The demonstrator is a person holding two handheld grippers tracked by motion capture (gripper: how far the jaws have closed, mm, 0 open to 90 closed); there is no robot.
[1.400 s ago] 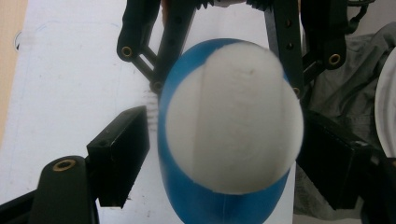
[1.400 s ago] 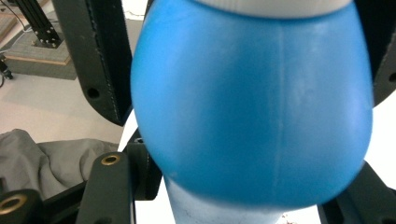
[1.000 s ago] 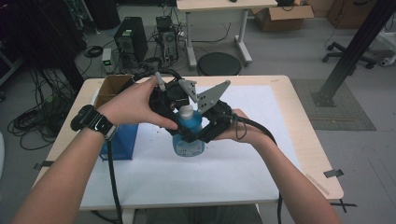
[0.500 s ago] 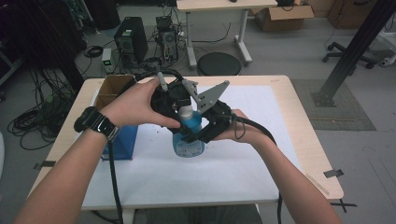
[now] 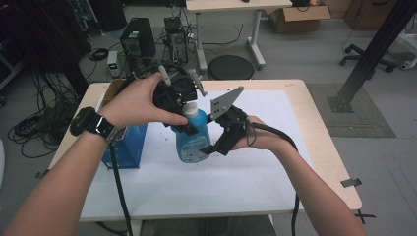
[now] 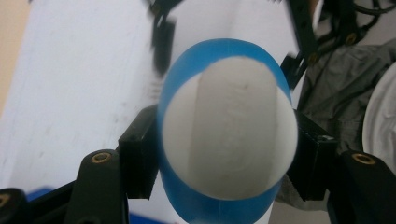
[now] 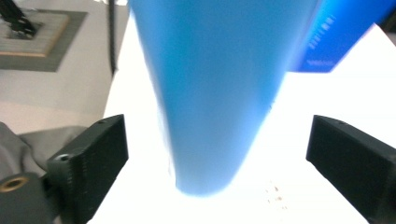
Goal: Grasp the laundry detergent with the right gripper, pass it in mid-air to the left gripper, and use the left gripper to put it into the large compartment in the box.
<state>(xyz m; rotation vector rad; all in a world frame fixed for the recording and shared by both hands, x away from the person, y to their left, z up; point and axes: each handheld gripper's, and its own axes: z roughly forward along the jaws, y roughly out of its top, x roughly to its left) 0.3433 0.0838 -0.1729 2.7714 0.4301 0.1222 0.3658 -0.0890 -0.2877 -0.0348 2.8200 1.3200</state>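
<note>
Table (image 5: 295,162) carries a blue box (image 5: 129,146) at left; bottle (image 5: 193,137) is held upright above the white sheet, long axis near vertical. Left gripper (image 5: 183,109) is clamped on the white cap (image 6: 229,135) from above. Right gripper (image 5: 220,143) has just been opening, its jaws now apart either side of the bottle's body, not touching.

From my seat, the left tool (image 5: 184,115) hides the blue bottle's (image 5: 193,140) white cap (image 6: 229,130) in the high view, and my left hand (image 5: 135,103) covers most of that tool's body. In the right tool (image 7: 217,154) view the bottle runs off the top edge and is blurred, so I can't read its label. The blue box (image 5: 125,147) at centre left of the high view sits partly behind my left forearm (image 5: 64,182), its printing too small to make out.
</note>
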